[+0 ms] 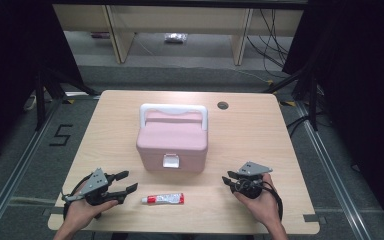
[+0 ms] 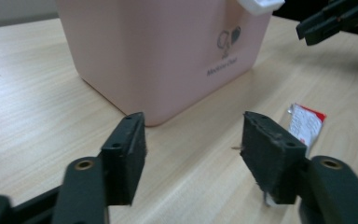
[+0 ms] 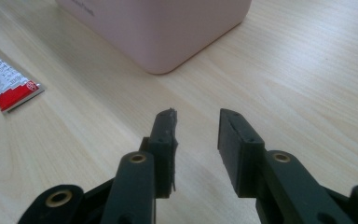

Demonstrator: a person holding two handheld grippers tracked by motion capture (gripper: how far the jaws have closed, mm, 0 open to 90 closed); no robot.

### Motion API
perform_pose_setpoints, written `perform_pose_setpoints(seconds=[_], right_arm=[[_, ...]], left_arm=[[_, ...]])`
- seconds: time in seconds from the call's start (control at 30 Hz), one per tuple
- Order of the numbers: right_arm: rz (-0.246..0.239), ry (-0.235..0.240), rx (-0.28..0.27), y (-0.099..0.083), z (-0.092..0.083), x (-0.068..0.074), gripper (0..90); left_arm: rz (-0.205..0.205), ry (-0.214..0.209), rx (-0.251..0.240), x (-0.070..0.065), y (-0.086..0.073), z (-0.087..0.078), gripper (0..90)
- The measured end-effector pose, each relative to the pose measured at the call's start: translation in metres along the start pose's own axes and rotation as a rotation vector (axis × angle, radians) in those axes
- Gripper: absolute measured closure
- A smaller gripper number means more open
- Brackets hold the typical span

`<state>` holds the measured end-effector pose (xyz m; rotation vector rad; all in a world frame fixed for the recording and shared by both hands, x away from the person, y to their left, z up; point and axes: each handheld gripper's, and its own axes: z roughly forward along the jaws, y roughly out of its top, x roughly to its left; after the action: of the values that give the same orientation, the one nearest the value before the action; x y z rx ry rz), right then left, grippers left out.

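A pink lidded box with a white handle and a white front latch stands mid-table. In front of it lies a red and white tube. My left gripper rests at the front left, open, jaws pointing right toward the tube. In the left gripper view the gripper has nothing between its jaws, with the box ahead and the tube at right. My right gripper sits front right, open and empty. In the right gripper view the gripper faces the box corner, with the tube at left.
The wooden table has a round cable hole near its back edge. Black curtains and stands flank the table. Bare wood lies on both sides of the box. The right gripper appears far off in the left gripper view.
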<state>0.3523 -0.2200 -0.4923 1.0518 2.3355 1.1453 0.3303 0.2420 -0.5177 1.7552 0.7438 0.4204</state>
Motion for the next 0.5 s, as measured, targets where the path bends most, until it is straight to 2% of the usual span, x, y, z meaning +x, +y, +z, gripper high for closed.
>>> perform_pose_setpoints(seconds=[0.03,0.07,0.1,0.13,0.17,0.2,0.23,0.27,0.3,0.33,0.4,0.43,0.47,0.5], right_arm=[[0.003,0.004,0.008,0.001,0.0,-0.004,69.9],[0.003,0.004,0.008,0.001,0.0,-0.004,69.9],[0.043,0.004,0.006,0.002,-0.001,-0.005,73.8],[0.019,0.002,0.004,0.003,-0.001,-0.01,76.2],[0.033,0.002,0.004,0.004,-0.001,-0.011,78.5],[0.033,0.002,0.004,0.004,-0.001,-0.011,78.5],[0.043,0.006,0.005,0.005,-0.001,-0.014,81.0],[0.049,0.012,-0.001,0.008,-0.001,-0.017,86.3],[0.049,0.012,-0.001,0.008,-0.001,-0.017,86.3],[0.063,-0.016,0.001,0.011,-0.002,-0.019,90.0],[0.075,-0.022,-0.008,0.013,-0.002,-0.02,90.0],[0.1,-0.012,-0.017,0.016,-0.001,-0.02,90.0],[0.086,-0.03,-0.026,0.019,-0.001,-0.023,90.0],[0.096,-0.038,-0.024,0.022,0.0,-0.024,90.0]], left_arm=[[-0.002,0.017,-0.009,0.001,0.001,0.0,47.1],[0.001,0.019,-0.017,0.003,0.002,0.0,47.1],[-0.023,0.034,-0.039,0.006,0.005,0.0,54.4],[-0.023,0.034,-0.039,0.006,0.005,0.0,59.0],[-0.025,0.04,-0.043,0.009,0.007,0.0,63.4],[-0.036,0.051,-0.042,0.012,0.009,0.0,63.4],[-0.061,0.056,-0.041,0.015,0.01,0.001,67.6],[-0.072,0.05,-0.036,0.019,0.012,0.002,75.5],[-0.075,0.062,-0.034,0.021,0.013,0.004,75.5],[-0.065,0.081,-0.009,0.027,0.018,0.007,82.2],[-0.071,0.083,-0.02,0.03,0.021,0.008,85.0],[-0.083,0.095,-0.026,0.032,0.024,0.01,87.9],[-0.087,0.109,-0.032,0.035,0.028,0.012,89.4],[-0.095,0.12,-0.038,0.037,0.031,0.014,89.5]])
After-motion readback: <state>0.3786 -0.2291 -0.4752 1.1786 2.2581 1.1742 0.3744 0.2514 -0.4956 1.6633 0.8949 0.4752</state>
